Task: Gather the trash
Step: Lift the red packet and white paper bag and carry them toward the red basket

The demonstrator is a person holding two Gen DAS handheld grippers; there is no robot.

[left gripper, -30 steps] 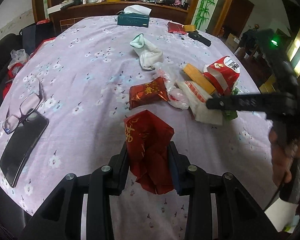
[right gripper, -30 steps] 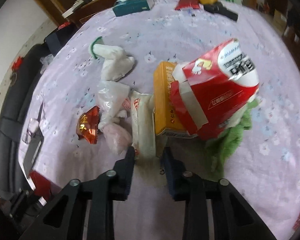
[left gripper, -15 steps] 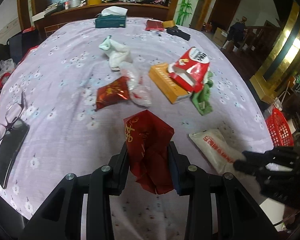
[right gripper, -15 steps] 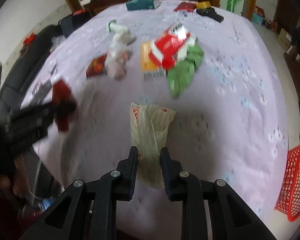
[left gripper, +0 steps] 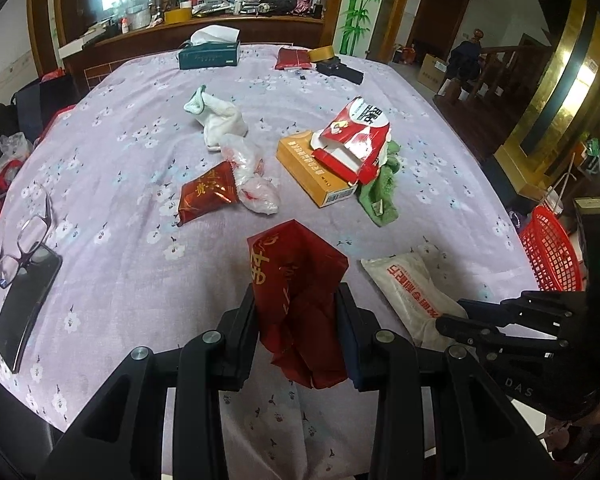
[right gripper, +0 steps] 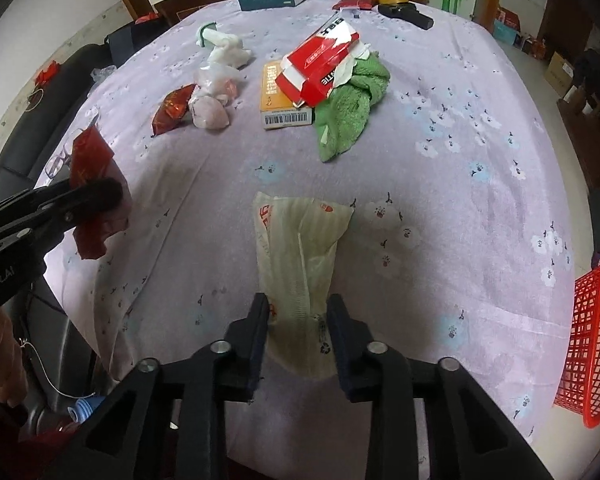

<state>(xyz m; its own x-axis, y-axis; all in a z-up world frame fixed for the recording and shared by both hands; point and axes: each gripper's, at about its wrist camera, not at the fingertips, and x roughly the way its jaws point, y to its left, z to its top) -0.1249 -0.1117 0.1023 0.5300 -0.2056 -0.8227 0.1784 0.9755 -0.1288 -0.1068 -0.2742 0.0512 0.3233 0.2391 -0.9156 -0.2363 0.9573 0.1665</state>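
Note:
My left gripper (left gripper: pixel 298 320) is shut on a crumpled red wrapper (left gripper: pixel 296 276) held above the near part of the table; the same red wrapper (right gripper: pixel 94 184) shows at the left of the right wrist view. My right gripper (right gripper: pixel 298 320) is shut on a pale white wrapper with red print (right gripper: pixel 298 248), which also lies in sight as the white wrapper (left gripper: pixel 410 292) by the table's near right edge. Further back lie a small red packet (left gripper: pixel 208 196), a clear plastic bag (left gripper: pixel 252 180), an orange box (left gripper: pixel 314 172), a torn red-and-white carton (left gripper: pixel 356 136) and a green cloth (left gripper: pixel 382 188).
A red mesh basket (right gripper: pixel 596 336) stands off the table's right edge, also visible as the basket (left gripper: pixel 552 252). Glasses (left gripper: pixel 24 240) and a dark phone (left gripper: pixel 24 308) lie at the left. A white cloth (left gripper: pixel 216 116), tissue box (left gripper: pixel 208 54) and dark items sit farther back.
The right gripper has pulled the white wrapper away from the pile toward the table's near right edge. The left gripper has shifted with the red wrapper still in it.

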